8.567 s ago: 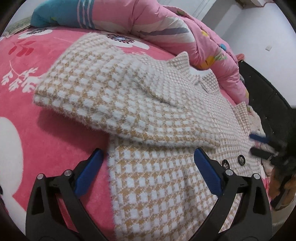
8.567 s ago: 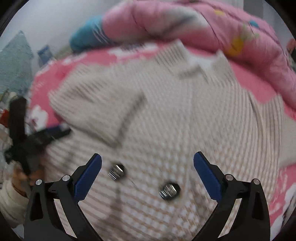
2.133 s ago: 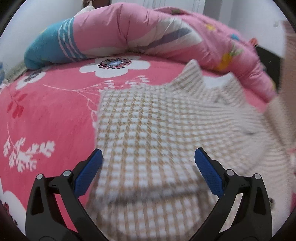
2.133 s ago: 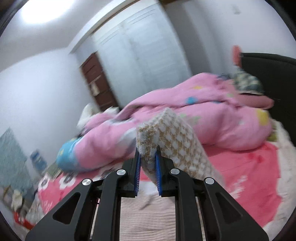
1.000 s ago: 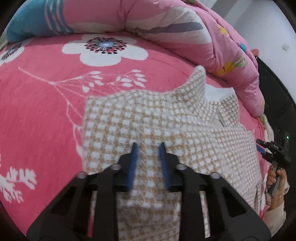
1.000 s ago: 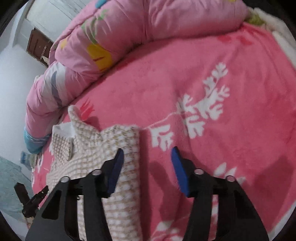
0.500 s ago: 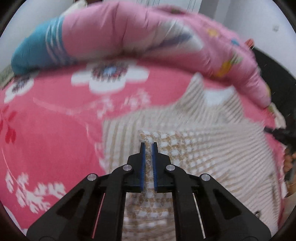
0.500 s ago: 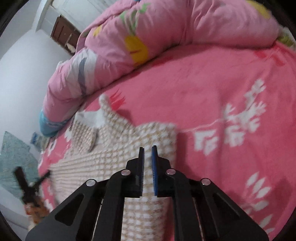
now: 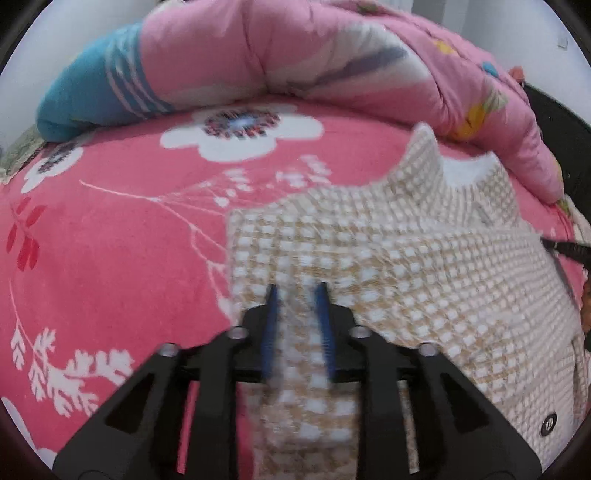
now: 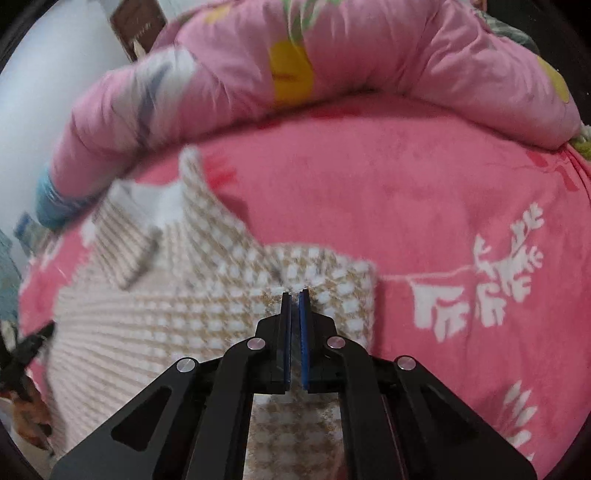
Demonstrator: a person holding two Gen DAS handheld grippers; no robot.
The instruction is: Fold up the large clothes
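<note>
- The left gripper (image 9: 297,295) points down at the checked coat (image 9: 424,266); its jaws are opening, with a strip of the coat's near-left corner showing between the blue pads (image 9: 269,325), which do not visibly press on it.
- The right gripper (image 10: 294,299) is pressed together, the two pads nearly meeting; whether any cloth is caught between them cannot be told, though the tips lie right over the coat's (image 10: 207,295) right corner.
- The coat, beige and white houndstooth, lies flat on the bed ahead of both tongs, its pointed collar (image 9: 424,155) at the far end with white lining showing beside it.
- A dark button (image 9: 549,420) sits on the coat low to the right of the left tongs.
- Beyond the coat, a bunched pink quilt (image 9: 295,48) runs across the far side of the bed, its blue striped end (image 9: 96,88) far to the left of the left tongs.
- No container is in sight.
- The surface is a pink blanket (image 9: 110,240) with white flowers and sprigs; one white sprig (image 10: 491,284) lies just right of the right tongs.
- At the right edge of the left view the other black tongs' tip reaches in; at the left edge of the right view a hand (image 10: 27,417) holds black tongs.
- Pale wall and a brown door (image 10: 138,22) stand behind the quilt.
</note>
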